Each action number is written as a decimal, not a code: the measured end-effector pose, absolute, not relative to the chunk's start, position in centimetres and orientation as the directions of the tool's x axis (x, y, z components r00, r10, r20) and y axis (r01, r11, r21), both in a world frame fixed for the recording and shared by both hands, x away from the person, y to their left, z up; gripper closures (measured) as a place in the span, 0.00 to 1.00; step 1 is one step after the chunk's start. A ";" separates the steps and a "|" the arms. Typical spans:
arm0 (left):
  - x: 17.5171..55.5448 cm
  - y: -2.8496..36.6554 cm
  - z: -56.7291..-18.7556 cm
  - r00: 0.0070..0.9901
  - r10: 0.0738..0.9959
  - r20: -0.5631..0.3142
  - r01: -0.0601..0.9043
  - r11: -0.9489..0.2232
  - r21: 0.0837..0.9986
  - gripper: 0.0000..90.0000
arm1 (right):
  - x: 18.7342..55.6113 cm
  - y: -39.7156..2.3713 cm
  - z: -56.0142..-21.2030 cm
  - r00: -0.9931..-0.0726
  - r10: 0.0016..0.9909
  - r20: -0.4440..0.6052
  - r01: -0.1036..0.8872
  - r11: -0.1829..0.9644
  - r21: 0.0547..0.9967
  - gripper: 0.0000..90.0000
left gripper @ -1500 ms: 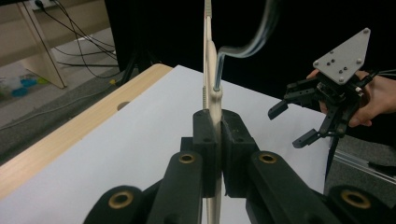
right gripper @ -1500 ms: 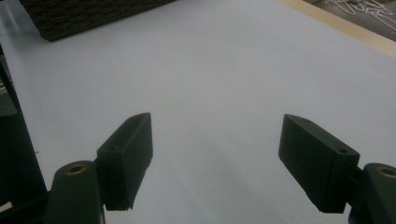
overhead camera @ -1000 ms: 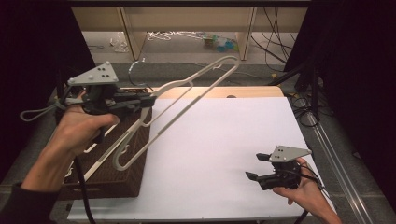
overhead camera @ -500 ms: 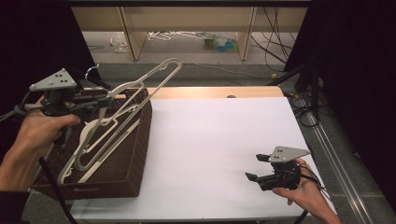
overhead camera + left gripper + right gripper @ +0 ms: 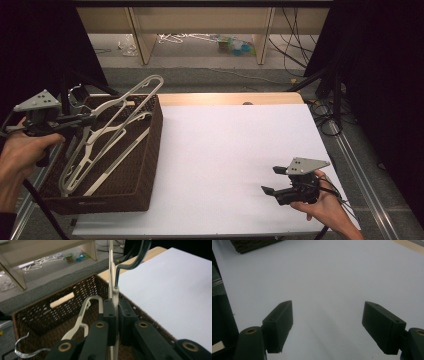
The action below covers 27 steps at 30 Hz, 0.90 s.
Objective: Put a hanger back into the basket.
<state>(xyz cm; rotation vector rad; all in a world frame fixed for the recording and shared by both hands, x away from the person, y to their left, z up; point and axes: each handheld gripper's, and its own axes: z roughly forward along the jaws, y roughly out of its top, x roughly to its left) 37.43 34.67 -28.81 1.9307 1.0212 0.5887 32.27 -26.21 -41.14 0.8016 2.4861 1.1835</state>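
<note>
My left gripper (image 5: pixel 90 119) is shut on a white plastic hanger (image 5: pixel 127 97) near its neck and holds it tilted over the brown wicker basket (image 5: pixel 150 165) at the table's left. In the left gripper view the jaws (image 5: pixel 117 312) pinch the hanger's neck (image 5: pixel 114 292) just under its metal hook (image 5: pixel 132 262). Another white hanger (image 5: pixel 117 160) lies inside the basket (image 5: pixel 37 312). My right gripper (image 5: pixel 272 180) rests low over the white sheet at the front right, open. Nothing lies between its jaws (image 5: pixel 329 322).
The white sheet (image 5: pixel 235 150) covers most of the table, with a wooden strip (image 5: pixel 225 98) along its far edge. Cables (image 5: pixel 325 110) trail off the right side. Behind the table stands a low shelf (image 5: pixel 200 20) with loose items on the floor under it.
My left gripper has carried the hanger leftward and down, from over the sheet's edge to over the basket. The right gripper has stayed where it was.
</note>
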 end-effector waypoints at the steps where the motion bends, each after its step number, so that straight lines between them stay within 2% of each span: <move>1: 37.4 34.9 -29.1 0.552 0.834 0.013 0.435 -0.302 0.848 0.95 | 32.3 -26.2 -41.1 -0.809 0.588 -0.008 0.364 0.511 0.779 0.29; 13: 37.7 37.0 -32.2 0.517 0.856 -0.002 0.494 -0.297 0.817 0.95 | 32.3 -26.4 -41.1 -0.809 0.587 -0.010 0.359 0.508 0.783 0.28; 18: 37.9 36.8 -32.4 0.515 0.857 -0.010 0.502 -0.292 0.814 0.95 | 32.3 -26.3 -41.1 -0.808 0.589 -0.008 0.362 0.507 0.782 0.28; 21: 38.3 36.6 -32.3 0.535 0.845 0.028 0.515 -0.352 0.782 0.95 | 32.2 -26.3 -41.1 -0.806 0.591 -0.004 0.369 0.508 0.778 0.28; 23: 38.6 36.1 -32.6 0.514 0.858 0.008 0.520 -0.319 0.793 0.95 | 32.3 -26.3 -41.0 -0.806 0.592 -0.002 0.369 0.505 0.780 0.28; 27: 39.3 35.9 -33.3 0.508 0.861 0.005 0.544 -0.325 0.774 0.95 | 32.3 -26.3 -41.1 -0.809 0.588 -0.006 0.363 0.507 0.782 0.28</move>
